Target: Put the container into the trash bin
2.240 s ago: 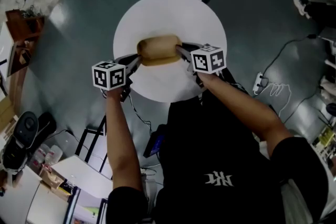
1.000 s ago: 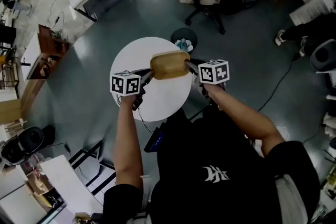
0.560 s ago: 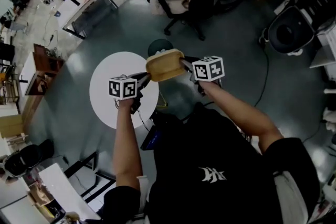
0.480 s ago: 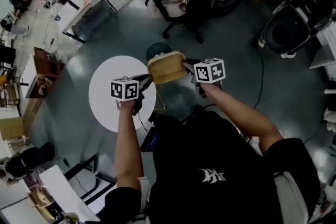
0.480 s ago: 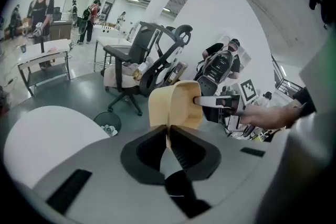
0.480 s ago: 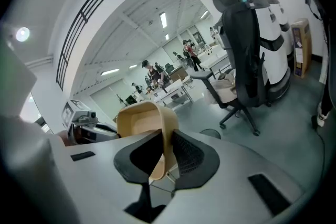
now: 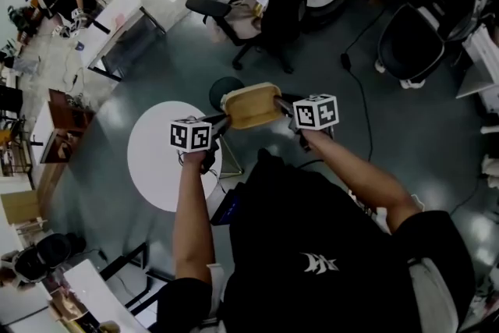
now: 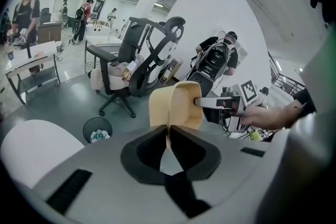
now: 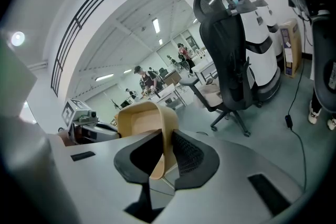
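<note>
Showing thin tan walls, the oblong container (image 7: 251, 107) has rounded corners.

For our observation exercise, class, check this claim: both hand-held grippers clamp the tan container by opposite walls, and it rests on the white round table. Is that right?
Not quite. The left hand-held gripper and right hand-held gripper do clamp the tan container by opposite walls, but it hangs in the air beside the white round table, near the trash bin. The head view shows this.
</note>
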